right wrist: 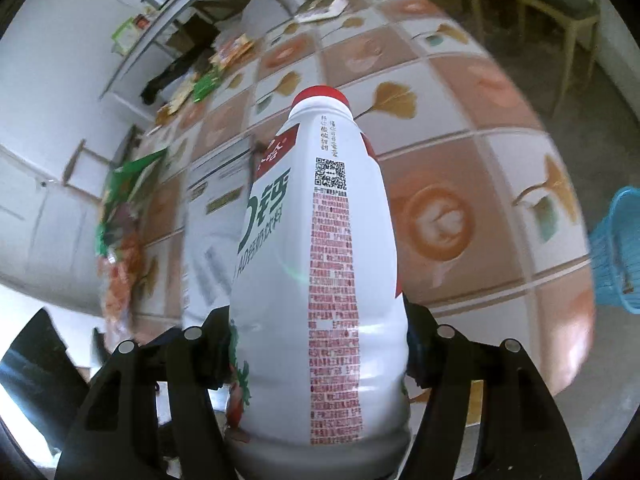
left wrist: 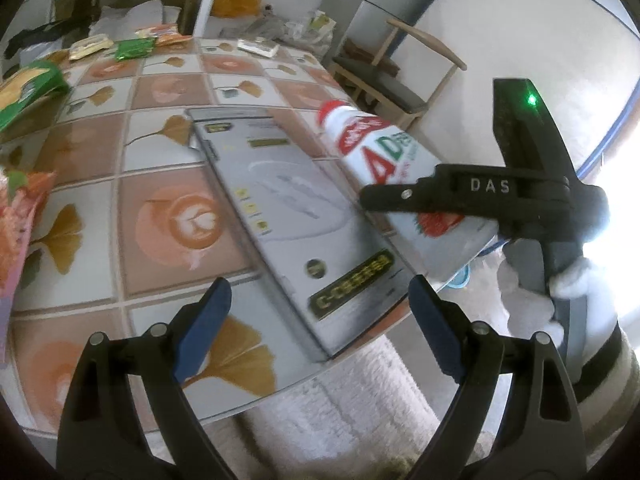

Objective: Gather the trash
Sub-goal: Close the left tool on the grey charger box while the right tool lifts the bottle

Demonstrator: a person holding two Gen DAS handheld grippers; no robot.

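Observation:
My right gripper [right wrist: 318, 350] is shut on a white AD calcium milk bottle [right wrist: 320, 248] with a red cap, held above the table's edge. The same bottle [left wrist: 384, 160] shows in the left wrist view, clamped by the right gripper [left wrist: 436, 196]. My left gripper [left wrist: 320, 312] is open and empty, hovering over the near end of a flat grey box [left wrist: 288, 216] that lies on the patterned table [left wrist: 172, 224]. Snack wrappers lie at the table's far left: a green one [left wrist: 28, 92] and an orange one [left wrist: 20, 216].
A blue plastic basket [right wrist: 616, 248] stands off the table's right side. More wrappers [left wrist: 132, 46] lie at the far end. A wooden chair [left wrist: 392, 76] stands beyond the table. A pale carpet [left wrist: 340, 400] lies below the table edge.

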